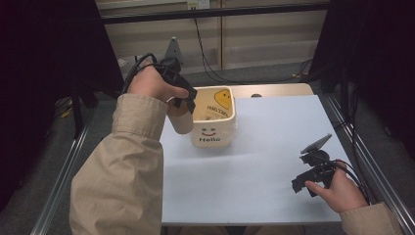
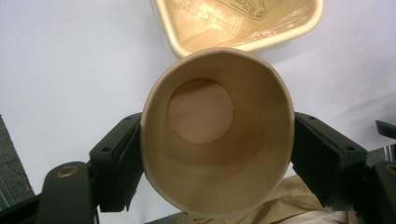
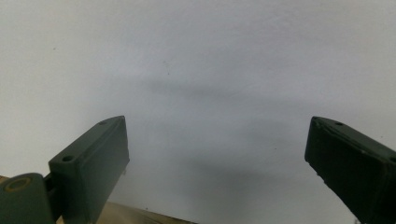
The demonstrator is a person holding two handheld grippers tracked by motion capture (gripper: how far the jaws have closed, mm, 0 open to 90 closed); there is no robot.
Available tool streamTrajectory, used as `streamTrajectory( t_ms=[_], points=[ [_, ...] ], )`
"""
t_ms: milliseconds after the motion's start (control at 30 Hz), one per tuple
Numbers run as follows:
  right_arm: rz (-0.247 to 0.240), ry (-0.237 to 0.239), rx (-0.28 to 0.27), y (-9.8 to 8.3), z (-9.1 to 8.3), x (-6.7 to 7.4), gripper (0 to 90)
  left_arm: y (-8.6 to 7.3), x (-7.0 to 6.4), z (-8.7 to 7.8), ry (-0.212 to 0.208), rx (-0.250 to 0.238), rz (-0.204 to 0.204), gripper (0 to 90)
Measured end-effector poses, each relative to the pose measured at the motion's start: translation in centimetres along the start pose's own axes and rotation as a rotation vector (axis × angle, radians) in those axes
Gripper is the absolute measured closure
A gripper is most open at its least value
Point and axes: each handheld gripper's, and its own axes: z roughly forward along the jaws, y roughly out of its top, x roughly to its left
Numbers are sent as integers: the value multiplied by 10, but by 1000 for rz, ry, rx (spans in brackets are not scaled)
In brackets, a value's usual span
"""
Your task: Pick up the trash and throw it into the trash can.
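My left gripper [image 1: 185,105] is shut on a tan paper cup [image 1: 180,120], which hangs upright just left of a cream square bin [image 1: 214,133] printed with a smile and "Hello". In the left gripper view the cup [image 2: 215,135] sits squeezed slightly oval between both pads, its mouth toward the camera and its inside empty; the bin's rim [image 2: 261,39] lies beyond it. My right gripper [image 1: 307,178] rests low near the table's front right, open, jaws wide apart over bare white surface [image 3: 210,93] with nothing between them.
The white table top [image 1: 264,152] spreads between the two hands. A wooden board edge [image 1: 274,89] lies behind it. Metal rails [image 1: 362,147] run along both sides, and cables [image 1: 205,54] trail on the floor at the back.
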Motion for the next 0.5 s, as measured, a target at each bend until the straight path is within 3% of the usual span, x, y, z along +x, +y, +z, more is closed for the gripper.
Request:
streamTrajectory(
  t_ms=[33,500],
  points=[
    [-1,-9,1,0,0,-1,63,1,-1,-3,-14,8,-8,230],
    [-9,-12,2,-2,-4,-2,63,12,-4,-37,7,-12,8,229]
  ],
)
